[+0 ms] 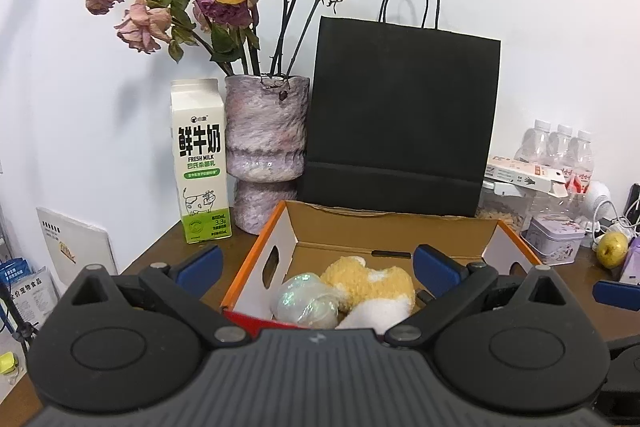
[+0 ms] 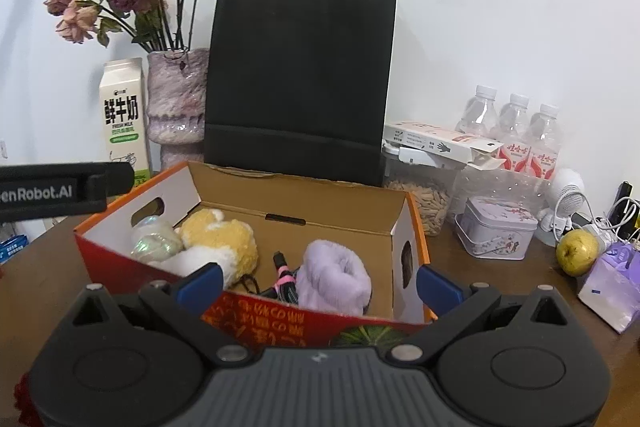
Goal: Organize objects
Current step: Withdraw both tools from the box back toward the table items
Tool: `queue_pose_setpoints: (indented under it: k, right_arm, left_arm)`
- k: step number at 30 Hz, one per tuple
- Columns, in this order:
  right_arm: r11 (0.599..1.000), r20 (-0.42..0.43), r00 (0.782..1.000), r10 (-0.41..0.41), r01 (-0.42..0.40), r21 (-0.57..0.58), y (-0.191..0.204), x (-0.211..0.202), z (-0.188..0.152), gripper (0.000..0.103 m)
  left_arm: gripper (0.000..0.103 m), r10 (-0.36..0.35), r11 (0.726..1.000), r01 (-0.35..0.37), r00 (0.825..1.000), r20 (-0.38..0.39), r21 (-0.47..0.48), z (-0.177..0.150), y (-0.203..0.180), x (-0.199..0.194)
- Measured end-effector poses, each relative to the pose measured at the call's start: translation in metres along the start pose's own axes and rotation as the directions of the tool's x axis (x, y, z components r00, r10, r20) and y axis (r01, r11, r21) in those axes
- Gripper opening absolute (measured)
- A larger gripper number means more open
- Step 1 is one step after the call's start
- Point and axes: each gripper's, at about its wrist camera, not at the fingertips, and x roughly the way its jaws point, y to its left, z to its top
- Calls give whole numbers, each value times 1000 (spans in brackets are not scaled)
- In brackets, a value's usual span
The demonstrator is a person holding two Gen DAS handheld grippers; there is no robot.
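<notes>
From the left wrist, the left gripper [image 1: 318,263] hangs over the near rim of the open orange-and-red cardboard box [image 1: 256,255], its blue-padded fingers [image 1: 200,263] spread wide with nothing between them. Inside the box, toward 6 o'clock in this view, lie a pearly iridescent wrapped ball [image 1: 306,301] and, touching it on its right, a fluffy yellow-and-white plush toy [image 1: 370,285]. At 10 o'clock stands a white-and-green milk carton [image 1: 200,163], just beside a mottled purple ceramic vase of dried roses [image 1: 266,147]; a tall black paper bag [image 1: 400,115] stands behind the box at 12.

From the right wrist, the right gripper [image 2: 320,285] faces the box's near wall, its fingers likewise parted and empty. A rolled lilac fleece item [image 2: 334,277] and a dark cable with pink bands [image 2: 284,275] sit in the box toward its right end. Still loose on the brown wooden table [image 2: 500,291] at 3 o'clock are a lavender printed tin [image 2: 496,233] and a yellow-green pear [image 2: 578,251].

The next step is probably fetching one of these. For the tin, approach from above, square the pads to its flat sides, and lower it into the bare floor near the middle of the box rather than onto the soft things.
</notes>
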Motion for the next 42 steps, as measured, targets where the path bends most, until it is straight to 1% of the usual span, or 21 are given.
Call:
queue_pose_setpoints:
  k: [11, 17, 23, 26, 34, 42]
  right_arm:
    - [1000, 7, 1000, 8, -8, -4, -1, -35, -18, 103]
    - [1000, 36, 999, 12, -12, 10, -1, -56, -31, 103]
    - [1000, 58, 998, 17, -18, 11, 0, -75, -43, 103]
    - [1000, 76, 997, 2, -2, -1, 1, -83, -53, 103]
    - [1000, 66, 998, 5, -5, 8, -2, -97, -68, 103]
    - [1000, 53, 999, -2, 0, 23, -4, -111, -83, 103]
  left_arm:
    - [103, -1, 1000, 1, 1000, -19, 0, -13, 9, -29]
    - [103, 9, 1000, -9, 1000, -20, 0, -22, 14, -45]
    - [103, 8, 1000, -7, 1000, -24, 18, -34, 11, -59]
    - [103, 6, 1000, -5, 1000, -24, 21, -42, 11, -68]
    - [103, -10, 1000, 11, 1000, -11, 29, -53, 9, -90]
    - [103, -18, 998, 20, 1000, -21, 53, -68, 5, -104]
